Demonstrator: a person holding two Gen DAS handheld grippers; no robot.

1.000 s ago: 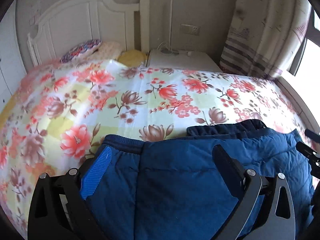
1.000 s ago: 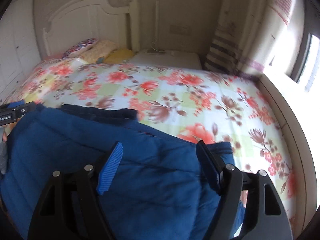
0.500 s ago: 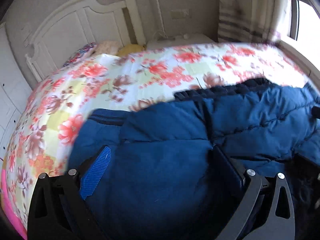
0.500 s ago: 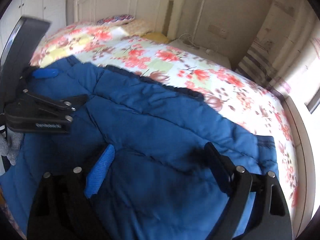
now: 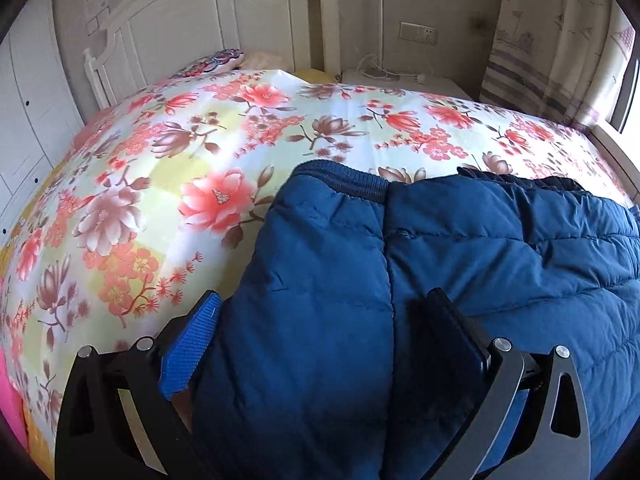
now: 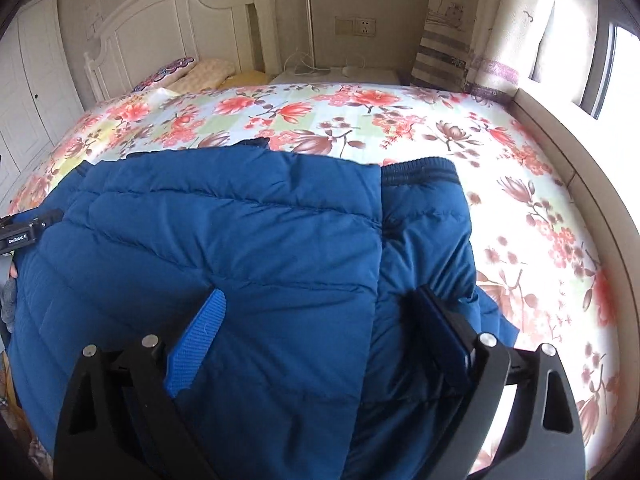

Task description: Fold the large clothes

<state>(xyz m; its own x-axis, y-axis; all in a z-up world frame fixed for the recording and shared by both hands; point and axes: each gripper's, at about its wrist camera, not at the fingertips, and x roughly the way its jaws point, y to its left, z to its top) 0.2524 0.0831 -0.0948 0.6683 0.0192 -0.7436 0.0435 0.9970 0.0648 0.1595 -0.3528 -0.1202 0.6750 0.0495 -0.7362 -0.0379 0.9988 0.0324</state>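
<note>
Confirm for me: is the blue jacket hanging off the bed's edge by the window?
No: the blue jacket lies on the floral bedspread, short of the window side.

Each handheld gripper showed the same build. The left gripper (image 5: 316, 336) had black angular finger frames with triangular cut-outs, each frame carrying two round silver screw heads. One of its fingers bore a bright blue ribbed pad, the other a dark, nearly black one. The right gripper (image 6: 316, 328) matched it: black frames, silver screws, one blue textured pad and one dark. In the right wrist view, the other gripper's black body carried small white lettering, with grey sleeve fabric just below.
</note>
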